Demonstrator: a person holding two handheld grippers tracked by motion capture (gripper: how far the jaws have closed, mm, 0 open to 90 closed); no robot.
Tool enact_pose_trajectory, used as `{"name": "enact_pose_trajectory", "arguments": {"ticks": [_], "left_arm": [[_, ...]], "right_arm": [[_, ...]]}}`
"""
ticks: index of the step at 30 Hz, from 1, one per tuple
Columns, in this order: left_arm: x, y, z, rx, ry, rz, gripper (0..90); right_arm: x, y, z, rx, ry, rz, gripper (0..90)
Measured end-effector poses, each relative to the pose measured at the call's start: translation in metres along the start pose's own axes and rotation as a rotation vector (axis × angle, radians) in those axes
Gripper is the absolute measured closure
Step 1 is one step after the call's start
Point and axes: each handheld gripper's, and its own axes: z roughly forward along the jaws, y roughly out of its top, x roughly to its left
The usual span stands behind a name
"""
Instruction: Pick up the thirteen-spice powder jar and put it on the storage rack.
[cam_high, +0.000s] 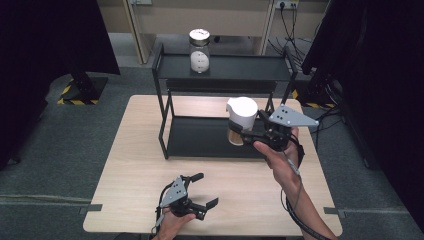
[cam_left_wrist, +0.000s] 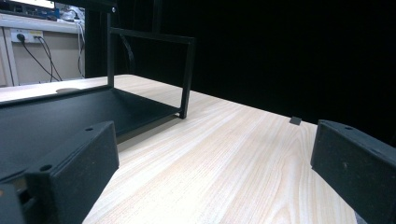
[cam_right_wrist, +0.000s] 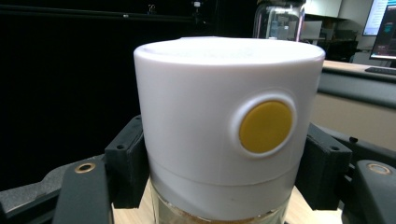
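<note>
A clear jar with a tall white cylindrical lid (cam_high: 241, 121) is gripped by the right tool (cam_high: 248, 131), whose two black jaws are pressed against opposite sides of the jar just below the lid. In the right gripper view the white lid (cam_right_wrist: 205, 126) is seen close up, with a round yellow button (cam_right_wrist: 265, 126) set in its side and a brownish content visible through the clear wall beneath it. The jar is held upright in the air, in front of the black metal two-tier shelf rack (cam_high: 222, 67) and above the right part of its lower tier, clear of that tier's surface. The right tool is carried in the person's right hand (cam_high: 275, 159), with a cable trailing down along the forearm.

On the upper tier of the rack a second clear glass jar with a silver metal lid (cam_high: 199, 50) is seen standing upright, holding something white inside.

The left tool (cam_high: 206, 190) is held low over the near edge of the light wooden bench (cam_high: 135, 165), well apart from the held jar. Its jaws are spread wide and nothing is held between them; in the left gripper view only bare bench (cam_left_wrist: 233, 154) lies between the two black jaws, with the rack's lower tier (cam_left_wrist: 70, 112) to one side.
</note>
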Motion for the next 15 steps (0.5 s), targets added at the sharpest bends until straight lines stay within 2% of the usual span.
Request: {"name": "enact_pose_trajectory", "arguments": {"ticks": [4, 15], "left_arm": [[0.0, 0.0, 0.0, 0.0, -0.001, -0.001, 0.3], [0.0, 0.0, 0.0, 0.001, -0.001, -0.001, 0.2]], "right_arm": [[-0.004, 0.011, 0.003, -0.004, 0.002, 0.009, 30.8], [-0.01, 0.037, 0.013, -0.007, -0.015, -0.003, 30.8]]}}
